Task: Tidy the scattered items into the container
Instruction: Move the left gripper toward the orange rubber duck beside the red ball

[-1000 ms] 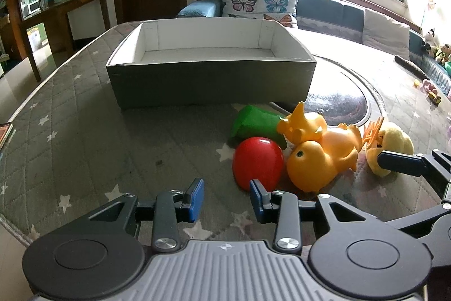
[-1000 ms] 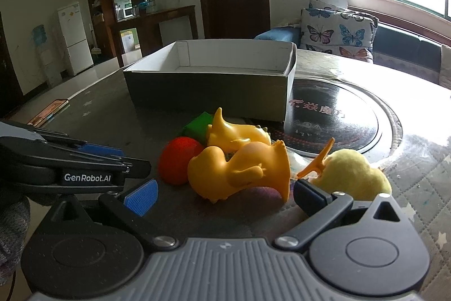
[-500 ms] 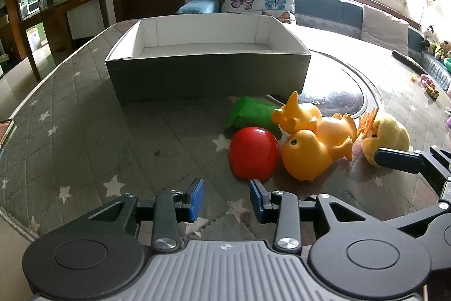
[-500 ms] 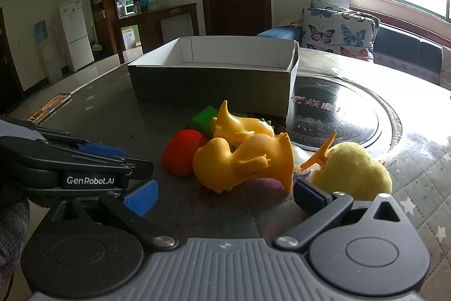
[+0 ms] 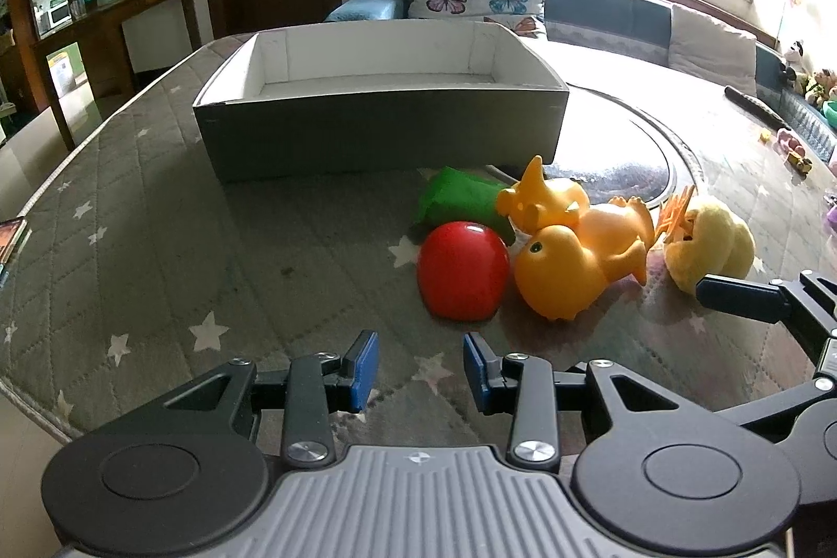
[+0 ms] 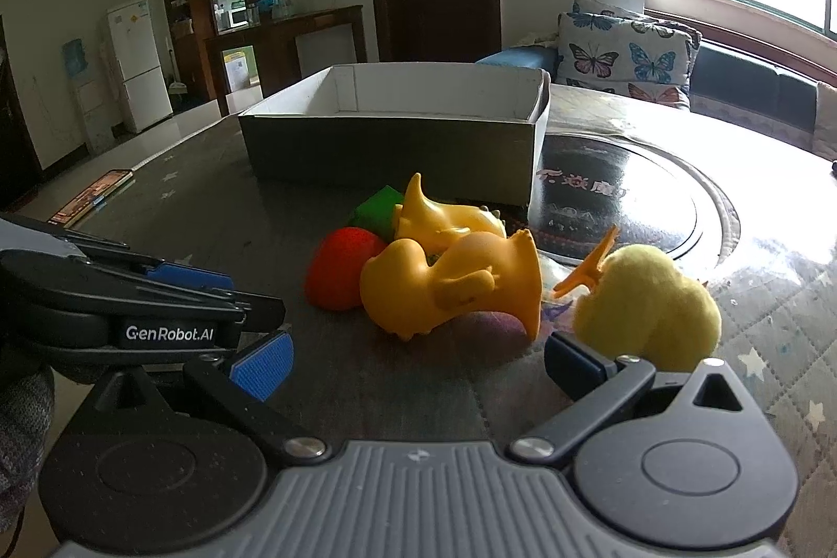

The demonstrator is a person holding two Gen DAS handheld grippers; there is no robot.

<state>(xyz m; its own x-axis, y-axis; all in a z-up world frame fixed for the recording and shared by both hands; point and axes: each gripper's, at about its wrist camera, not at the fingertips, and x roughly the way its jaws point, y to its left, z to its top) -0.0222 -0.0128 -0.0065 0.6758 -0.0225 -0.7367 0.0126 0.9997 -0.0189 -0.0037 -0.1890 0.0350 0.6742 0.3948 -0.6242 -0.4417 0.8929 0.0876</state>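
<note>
A grey box (image 5: 382, 139) with white insides sits on the table (image 5: 157, 244). Nothing shows inside it. In front of the box, a little pile of toys lies on the table. A red ball (image 5: 463, 278) touches a green block (image 5: 460, 202) behind it. Two orange ducks (image 5: 570, 254) lie pressed together next to the ball. A fluffy yellow chick (image 5: 711, 247) sits just beside the ducks, on their right.

The left gripper (image 5: 421, 367) is low over the table, near the red ball. Its jaws are apart and hold nothing. The right gripper (image 6: 418, 362) is spread wide, with nothing in it. One finger (image 6: 580, 362) is close to the chick.
</note>
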